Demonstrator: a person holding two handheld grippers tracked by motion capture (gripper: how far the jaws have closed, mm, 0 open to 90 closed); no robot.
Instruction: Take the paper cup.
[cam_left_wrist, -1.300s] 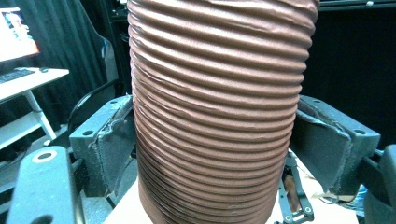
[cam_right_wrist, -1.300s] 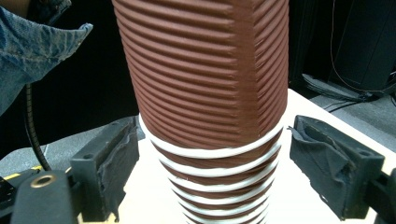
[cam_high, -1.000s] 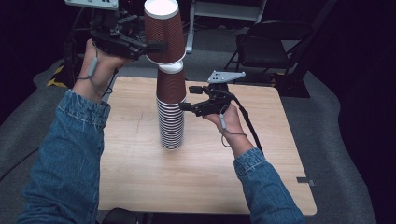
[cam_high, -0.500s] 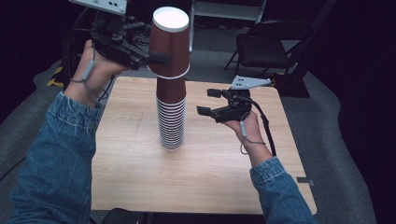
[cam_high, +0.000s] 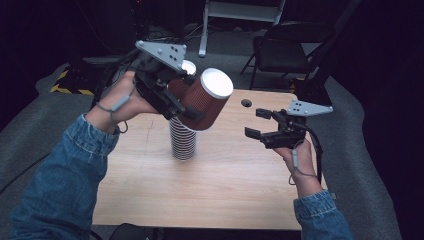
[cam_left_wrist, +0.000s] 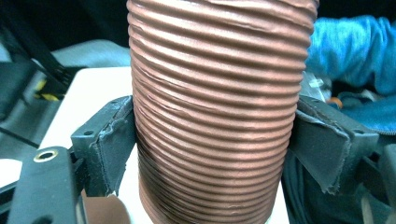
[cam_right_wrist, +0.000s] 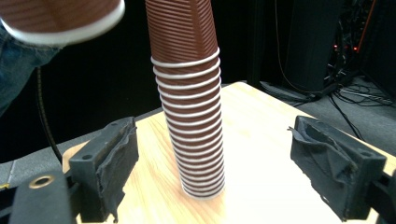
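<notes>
The left tool (cam_high: 187, 107) is pinching one brown ribbed paper cup (cam_high: 206, 104) between its two padded jaws, which press on both sides of the cup's wall. The cup is lifted in the air and tilted, its white opening turned up and to the right, just above the tall stack of cups (cam_high: 183, 140). The stack stands upright on the wooden desk (cam_high: 220, 185). The right tool (cam_high: 259, 123) is spread wide with nothing between its jaws, well apart from the stack on the desk's right side.
</notes>
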